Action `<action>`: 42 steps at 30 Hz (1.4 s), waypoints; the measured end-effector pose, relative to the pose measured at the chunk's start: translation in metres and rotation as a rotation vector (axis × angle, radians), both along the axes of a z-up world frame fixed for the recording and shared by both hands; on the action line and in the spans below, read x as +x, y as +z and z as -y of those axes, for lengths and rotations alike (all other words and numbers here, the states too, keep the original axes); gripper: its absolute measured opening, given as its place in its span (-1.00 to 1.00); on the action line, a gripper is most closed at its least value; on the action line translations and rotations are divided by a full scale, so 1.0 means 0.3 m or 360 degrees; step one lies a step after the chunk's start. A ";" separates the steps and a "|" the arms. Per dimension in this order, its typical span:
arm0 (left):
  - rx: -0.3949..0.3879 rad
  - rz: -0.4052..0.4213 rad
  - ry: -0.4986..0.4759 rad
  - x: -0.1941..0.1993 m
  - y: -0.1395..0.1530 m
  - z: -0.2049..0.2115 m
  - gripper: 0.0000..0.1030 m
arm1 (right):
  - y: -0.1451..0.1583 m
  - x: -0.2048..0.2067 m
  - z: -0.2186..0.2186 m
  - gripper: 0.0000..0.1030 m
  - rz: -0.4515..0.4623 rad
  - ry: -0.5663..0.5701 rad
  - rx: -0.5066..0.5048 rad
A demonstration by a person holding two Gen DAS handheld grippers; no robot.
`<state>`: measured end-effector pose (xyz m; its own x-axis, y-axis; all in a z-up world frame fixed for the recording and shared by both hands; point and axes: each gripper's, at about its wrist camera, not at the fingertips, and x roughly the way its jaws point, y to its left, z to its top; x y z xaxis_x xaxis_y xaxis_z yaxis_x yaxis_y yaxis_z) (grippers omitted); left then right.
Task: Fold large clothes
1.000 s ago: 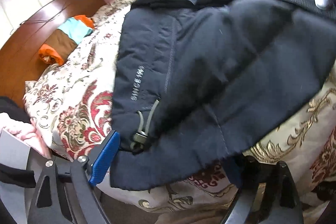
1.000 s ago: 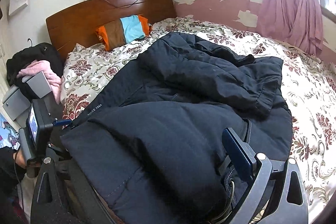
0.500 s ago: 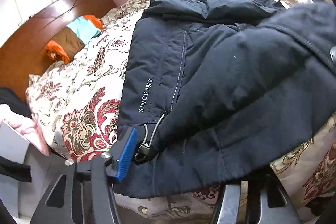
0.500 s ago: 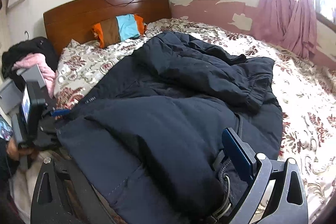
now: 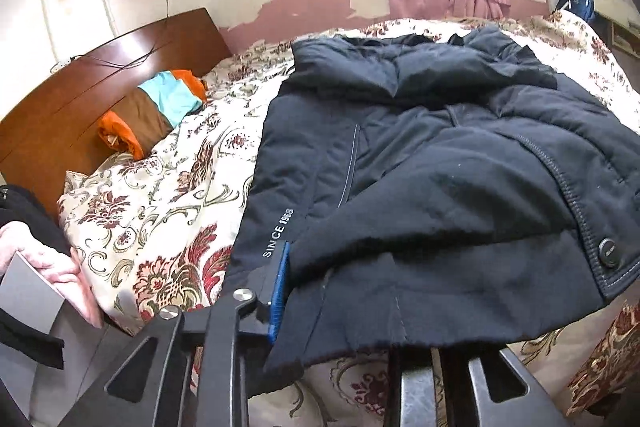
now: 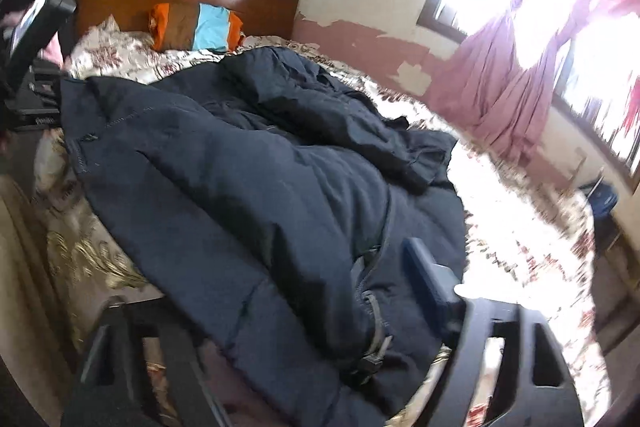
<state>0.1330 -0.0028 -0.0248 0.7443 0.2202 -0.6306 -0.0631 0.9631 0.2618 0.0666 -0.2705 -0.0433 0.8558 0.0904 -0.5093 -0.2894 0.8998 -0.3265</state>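
A large dark navy padded jacket (image 5: 440, 167) lies spread over a floral bedspread (image 5: 160, 207), its hem hanging over the near edge of the bed. At the hem corner printed "SINCE 1968", my left gripper (image 5: 344, 307) is closing on the fabric. Its blue pad (image 5: 280, 287) presses the cloth, and the other finger is hidden under the hem. In the blurred right wrist view, the jacket (image 6: 240, 167) fills the middle. My right gripper (image 6: 264, 291) straddles the hem near a grey cord toggle (image 6: 376, 343). Its jaws are closing, and the left finger is hidden under the cloth.
A striped orange, brown and turquoise pillow (image 5: 156, 115) leans on the wooden headboard (image 5: 100, 67). A pink curtain (image 6: 500, 99) hangs by the bright window on the right. Pink cloth (image 5: 40, 259) and a grey box (image 5: 28, 295) sit beside the bed at left.
The left jaws have narrowed onto the hem corner and that gripper has risen, tilting its view up. The right gripper has swung sideways and rolled, and its jaws have narrowed over the hem.
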 end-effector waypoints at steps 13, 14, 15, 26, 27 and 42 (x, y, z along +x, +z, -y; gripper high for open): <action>-0.0166 0.0346 -0.0042 -0.176 0.132 0.028 -0.82 | 0.107 -0.130 0.050 -0.82 0.0100 0.0125 0.0163; -0.0169 0.0362 -0.0046 -0.196 0.146 0.034 -0.82 | 0.123 -0.143 0.060 -0.82 0.0119 0.0132 0.0162; -0.0174 0.0377 -0.0047 -0.215 0.159 0.038 -0.82 | 0.141 -0.169 0.069 -0.82 0.0136 0.0140 0.0169; -0.0163 0.0581 -0.0018 -0.539 0.331 0.121 -0.83 | 0.360 -0.497 0.168 -0.89 0.0424 0.0279 0.0276; -0.0155 0.0604 -0.0018 -0.575 0.353 0.126 -0.83 | 0.378 -0.527 0.176 -0.89 0.0449 0.0303 0.0279; -0.0101 0.0740 -0.0033 -0.605 0.489 0.165 -0.83 | 0.500 -0.517 0.178 -0.90 0.0651 0.0289 0.0378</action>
<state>-0.0484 -0.0523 0.1219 0.9549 0.1738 -0.2409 -0.1400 0.9786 0.1507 -0.0885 -0.3240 0.1067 0.9407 0.3290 -0.0828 -0.3392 0.9101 -0.2381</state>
